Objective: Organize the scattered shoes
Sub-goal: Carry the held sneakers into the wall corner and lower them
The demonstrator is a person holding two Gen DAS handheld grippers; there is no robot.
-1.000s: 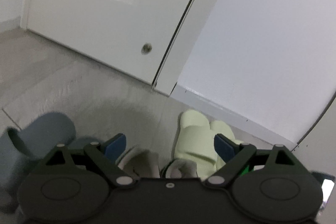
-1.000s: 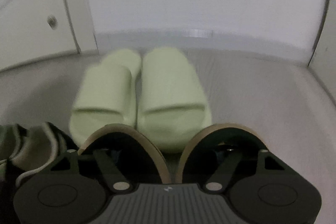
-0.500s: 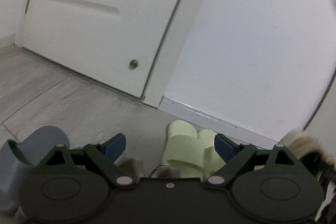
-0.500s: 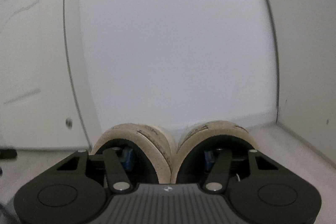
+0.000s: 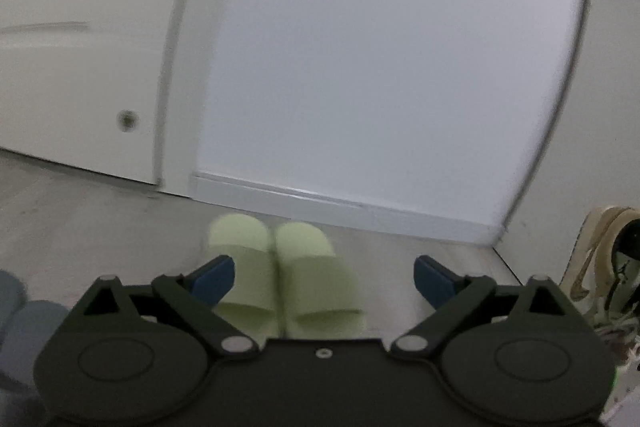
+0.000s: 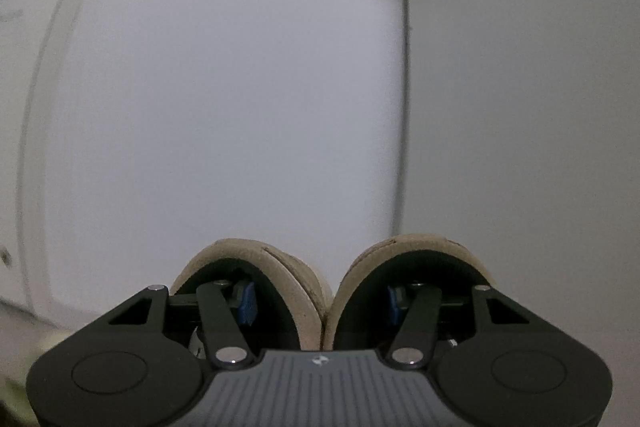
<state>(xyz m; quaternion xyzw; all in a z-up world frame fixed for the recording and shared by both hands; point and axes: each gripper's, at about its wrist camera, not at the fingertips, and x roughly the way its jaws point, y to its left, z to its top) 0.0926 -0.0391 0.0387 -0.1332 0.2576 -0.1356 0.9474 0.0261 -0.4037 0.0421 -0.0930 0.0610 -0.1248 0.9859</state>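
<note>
My right gripper (image 6: 320,301) has one finger inside each of two beige sneakers (image 6: 280,283) and pinches their inner walls together, holding the pair up against the white wall. The same pair shows at the right edge of the left wrist view (image 5: 604,267). My left gripper (image 5: 324,279) is open and empty, above a pair of pale green slides (image 5: 280,267) that lie side by side on the floor near the baseboard. Blue-grey slippers (image 5: 24,327) lie at the lower left.
A white door (image 5: 80,47) with a small round fitting stands at the left. A white wall with a baseboard (image 5: 340,203) runs behind the slides, and a corner (image 5: 500,227) lies at the right. Grey floor (image 5: 80,219) lies in front.
My right gripper has lifted the beige sneakers off the floor; the green slides have dropped out of its view. My left gripper has swung right and tilted up, still open.
</note>
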